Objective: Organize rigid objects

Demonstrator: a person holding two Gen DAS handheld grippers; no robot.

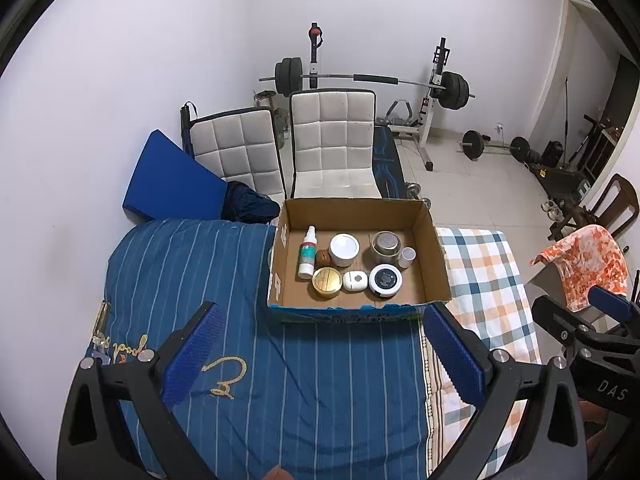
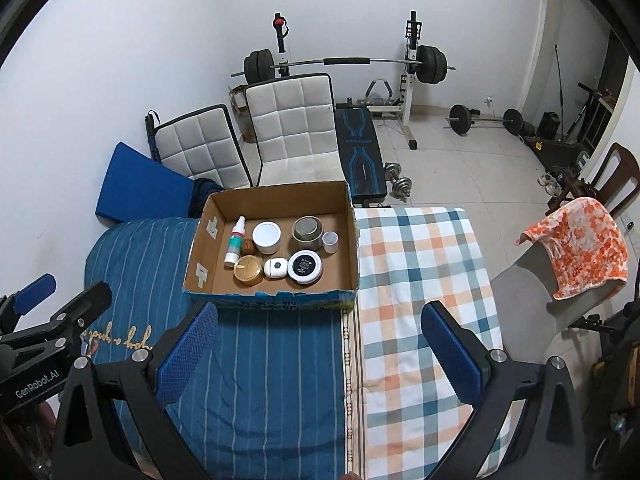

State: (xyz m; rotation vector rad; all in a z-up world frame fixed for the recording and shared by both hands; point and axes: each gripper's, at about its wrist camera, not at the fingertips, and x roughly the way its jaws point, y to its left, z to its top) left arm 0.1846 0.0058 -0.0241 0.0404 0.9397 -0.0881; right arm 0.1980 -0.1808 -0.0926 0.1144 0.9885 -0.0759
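The left wrist view alone shows a gold-coloured object point(image 1: 101, 322) lying at the left edge of the blue striped bedcover point(image 1: 192, 272), too small to identify; the right wrist view alone shows the whole checked bedcover point(image 2: 424, 280) and two dumbbells point(image 2: 398, 180) on the floor beside the weight bench point(image 2: 360, 156). The cardboard box point(image 1: 434, 256) sits on the bed, astride the line where the two covers meet, and holds eight items: one spray bottle point(image 1: 307, 254) lying flat at the left, one small brown ball point(image 1: 322, 258), one white jar point(image 1: 344, 249), one gold-lidded tin point(image 1: 327, 282), one small white case point(image 1: 355, 281), one black-topped white jar point(image 1: 385, 278), one metal cup point(image 1: 385, 245) and one small white pot point(image 1: 407, 257). Two white padded chairs point(image 1: 334, 140) stand behind the box. The left gripper point(image 1: 320, 356) and the right gripper point(image 2: 320, 350) both hover above the bed on the near side of the box, fingers spread wide and holding nothing. Each view catches only a part of the other gripper at its edge. The labels on the jars are too small to read.
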